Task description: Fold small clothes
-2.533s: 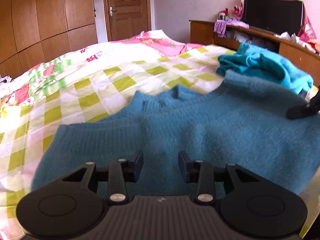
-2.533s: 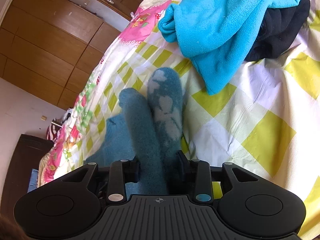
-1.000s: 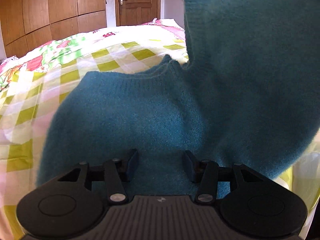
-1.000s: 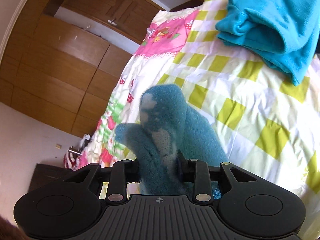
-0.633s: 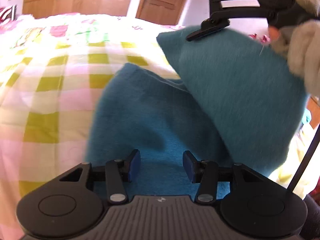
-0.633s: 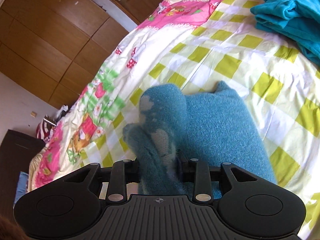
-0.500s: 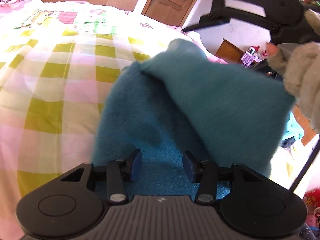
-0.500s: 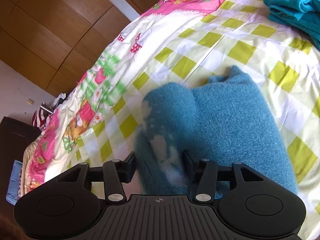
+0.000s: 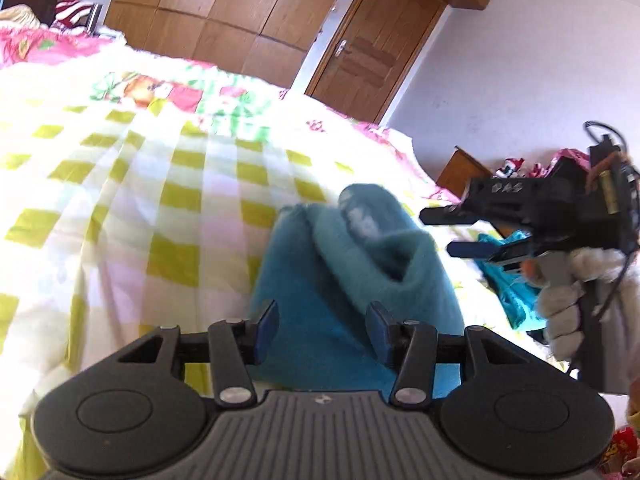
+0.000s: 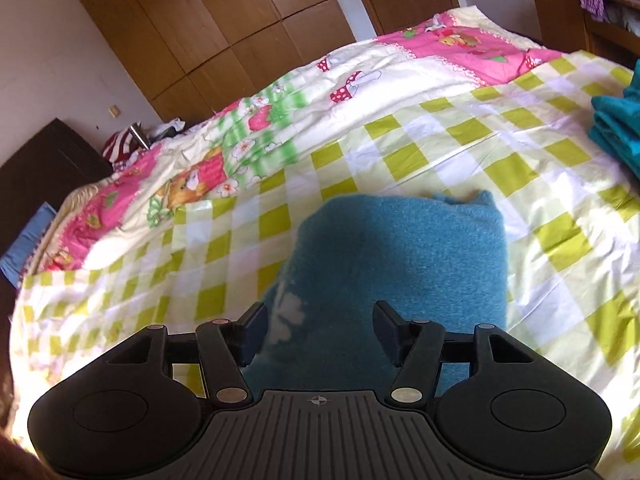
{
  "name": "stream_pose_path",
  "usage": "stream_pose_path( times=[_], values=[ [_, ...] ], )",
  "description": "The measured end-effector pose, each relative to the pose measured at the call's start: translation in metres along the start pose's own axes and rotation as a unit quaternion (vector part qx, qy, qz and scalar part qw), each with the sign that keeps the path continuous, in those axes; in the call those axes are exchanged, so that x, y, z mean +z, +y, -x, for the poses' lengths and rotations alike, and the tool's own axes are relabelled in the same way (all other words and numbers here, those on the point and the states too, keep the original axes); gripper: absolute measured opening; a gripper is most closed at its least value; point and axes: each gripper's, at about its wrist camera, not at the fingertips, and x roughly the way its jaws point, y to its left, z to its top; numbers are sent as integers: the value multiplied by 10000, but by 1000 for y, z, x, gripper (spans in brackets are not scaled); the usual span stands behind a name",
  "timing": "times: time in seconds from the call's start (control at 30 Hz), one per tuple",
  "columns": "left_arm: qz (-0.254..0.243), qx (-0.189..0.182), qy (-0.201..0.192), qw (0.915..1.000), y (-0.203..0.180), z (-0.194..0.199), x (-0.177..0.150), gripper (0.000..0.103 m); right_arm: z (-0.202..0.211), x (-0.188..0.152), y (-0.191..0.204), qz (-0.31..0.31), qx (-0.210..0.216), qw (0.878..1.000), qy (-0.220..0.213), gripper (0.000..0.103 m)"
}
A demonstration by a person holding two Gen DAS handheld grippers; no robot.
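Note:
A fuzzy teal sweater (image 9: 352, 280) lies folded over itself on the checked bedspread (image 9: 120, 200). It also shows in the right wrist view (image 10: 400, 264) as a rough rectangle. My left gripper (image 9: 322, 326) is open just above its near edge, with nothing between the fingers. My right gripper (image 10: 320, 330) is open and empty above the sweater's near end. It also shows in the left wrist view (image 9: 452, 230), at the right, held in a gloved hand with its jaws apart.
A pile of bright turquoise clothes (image 10: 616, 128) lies at the right of the bed. Wooden wardrobes (image 10: 224, 32) and a door (image 9: 368, 64) stand behind the bed. A wooden cabinet (image 10: 568, 8) is at the far right.
My right gripper carried the sweater's far side over onto the rest, then opened and let it drop. The left gripper stayed open and swung to the left.

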Motion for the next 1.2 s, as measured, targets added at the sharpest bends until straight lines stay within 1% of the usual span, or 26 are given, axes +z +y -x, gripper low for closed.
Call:
stream_pose_path(
  times=[0.1, 0.17, 0.27, 0.3, 0.37, 0.4, 0.43, 0.47, 0.5, 0.57, 0.6, 0.63, 0.7, 0.73, 0.77, 0.8, 0.83, 0.87, 0.93, 0.97, 1.0, 1.03, 1.07, 1.13, 1.17, 1.2],
  values=[
    [-622, -215, -217, 9976, -32, 3, 14, 62, -4, 1, -6, 147, 16, 9999, 3, 59],
    [-886, -416, -223, 9950, -50, -6, 20, 64, -8, 7, -7, 247, 22, 9997, -13, 58],
    [-1208, -309, -73, 9922, -67, -37, 19, 64, -12, 17, -10, 589, -29, 9982, -100, 60],
    [-1284, -232, 93, 9914, -69, -48, 16, 64, -14, 22, -11, 762, -35, 9971, -82, 60],
    [-1323, 20, 491, 9900, -65, -71, 5, 56, -17, 30, -10, 1074, 43, 9942, -91, 62],
    [-1312, 184, 699, 9887, -60, -80, -3, 48, -21, 35, -8, 1325, 77, 9911, -98, 65],
    [-1236, 261, 870, 9882, -52, -86, -10, 48, -26, 40, -4, 1674, 154, 9857, -110, 67],
    [-1064, 279, 991, 9890, -42, -90, -15, 48, -33, 44, -1, 1982, 232, 9799, -88, 72],
    [-785, 227, 1088, 9907, -30, -92, -19, 48, -43, 49, 2, 2356, 332, 9713, 3, 74],
    [-313, 53, 1139, 9930, -14, -93, -20, 48, -64, 56, 3, 2777, 445, 9596, 70, 74],
    [-178, -14, 1146, 9933, -11, -93, -19, 48, -77, 61, 2, 2916, 505, 9551, 177, 74],
    [-129, -50, 1138, 9934, -9, -93, -19, 48, -91, 66, 0, 2971, 604, 9522, 386, 74],
    [-306, -37, 1133, 9931, -14, -92, -21, 50, -113, 75, -7, 2878, 889, 9499, 840, 76],
    [-439, -28, 1131, 9926, -17, -92, -22, 51, -120, 79, -9, 2762, 1070, 9502, 974, 76],
    [-569, -20, 1138, 9919, -21, -91, -21, 52, -124, 81, -10, 2725, 1308, 9471, 1075, 76],
    [-652, -17, 1135, 9914, -24, -90, -21, 55, -126, 82, -10, 2780, 1451, 9426, 1145, 77],
    [-721, 6, 1122, 9911, -28, -90, -20, 58, -128, 81, -8, 2942, 1528, 9355, 1222, 77],
    [-766, 24, 1120, 9907, -31, -90, -20, 60, -128, 79, -6, 3109, 1549, 9290, 1274, 76],
    [-911, 131, 1061, 9901, -37, -90, -22, 59, -128, 75, -4, 3343, 1445, 9221, 1307, 63],
    [-1005, 210, 1024, 9894, -40, -90, -24, 58, -126, 73, -3, 3404, 1440, 9196, 1333, 49],
    [-1051, 277, 991, 9891, -42, -89, -25, 53, -122, 71, -3, 3452, 1435, 9180, 1327, 36],
    [-1057, 311, 960, 9893, -44, -86, -26, 49, -117, 71, -3, 3476, 1397, 9181, 1292, 32],
    [-1033, 312, 932, 9898, -45, -84, -25, 48, -111, 70, -3, 3518, 1385, 9174, 1241, 28],
    [-919, 307, 923, 9910, -45, -82, -23, 46, -96, 69, -4, 3597, 1350, 9175, 1025, 28],
    [-922, 316, 915, 9910, -45, -82, -22, 46, -89, 68, -4, 3704, 1369, 9141, 921, 30],
    [-941, 326, 897, 9910, -46, -83, -23, 46, -83, 69, 0, 3865, 1371, 9086, 788, 36]
  ],
)
